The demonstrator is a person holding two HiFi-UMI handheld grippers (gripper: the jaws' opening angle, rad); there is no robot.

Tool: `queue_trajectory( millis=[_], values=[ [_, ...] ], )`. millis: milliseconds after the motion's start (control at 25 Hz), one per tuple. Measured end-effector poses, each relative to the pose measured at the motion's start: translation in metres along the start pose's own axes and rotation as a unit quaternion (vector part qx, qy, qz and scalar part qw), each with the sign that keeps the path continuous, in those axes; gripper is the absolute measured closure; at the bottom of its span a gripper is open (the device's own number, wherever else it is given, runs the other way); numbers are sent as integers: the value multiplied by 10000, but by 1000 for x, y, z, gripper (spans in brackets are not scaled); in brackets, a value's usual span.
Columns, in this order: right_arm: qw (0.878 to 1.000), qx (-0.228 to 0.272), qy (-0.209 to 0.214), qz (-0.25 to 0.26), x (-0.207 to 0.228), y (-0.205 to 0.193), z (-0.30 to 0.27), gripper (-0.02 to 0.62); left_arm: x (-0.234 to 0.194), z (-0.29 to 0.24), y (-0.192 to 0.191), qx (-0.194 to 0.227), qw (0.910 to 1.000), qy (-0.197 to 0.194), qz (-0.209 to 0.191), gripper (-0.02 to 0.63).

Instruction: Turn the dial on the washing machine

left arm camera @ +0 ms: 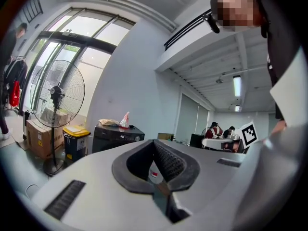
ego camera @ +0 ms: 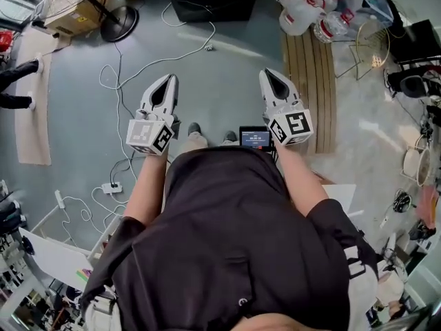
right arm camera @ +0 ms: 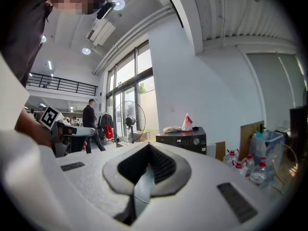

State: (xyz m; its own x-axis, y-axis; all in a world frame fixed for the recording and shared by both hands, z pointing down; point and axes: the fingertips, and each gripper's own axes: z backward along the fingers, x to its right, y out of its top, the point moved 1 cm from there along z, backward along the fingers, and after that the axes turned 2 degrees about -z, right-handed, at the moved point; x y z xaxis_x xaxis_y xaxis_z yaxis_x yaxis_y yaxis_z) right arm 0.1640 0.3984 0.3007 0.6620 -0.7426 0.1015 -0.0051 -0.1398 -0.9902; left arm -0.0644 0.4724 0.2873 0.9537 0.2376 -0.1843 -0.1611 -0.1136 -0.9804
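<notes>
Up at 12 o'clock across the floor, the washing machine [right arm camera: 182, 139] and its dial [right arm camera: 196, 141] sit well apart from the left gripper [ego camera: 169, 78] and right gripper [ego camera: 267, 74], both pinched together on nothing, so could be pre-turn or post-turn, dial's too tiny to read.

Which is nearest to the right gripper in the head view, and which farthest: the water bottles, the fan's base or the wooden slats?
1. Wooden slats, on the floor just right of the right gripper.
2. Water bottles, past the slats' far end.
3. Fan's base, far across at upper left.
</notes>
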Motion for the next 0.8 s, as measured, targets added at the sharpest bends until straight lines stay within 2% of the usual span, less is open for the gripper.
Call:
queue_trajectory(
  millis=[240, 520, 800],
  values=[
    [10000, 13, 0, -47, 18, -6, 21, 592, 32, -10, -7, -22, 9999, -73, -74, 612],
    [9998, 91, -199, -33, 31, -4, 35, 592, 41, -7, -5, 15, 9999, 30, -152, 612],
    [9997, 128, -119, -148, 36, -4, 37, 592, 50, -15, -5, -1, 9999, -14, -131, 612]
  ],
)
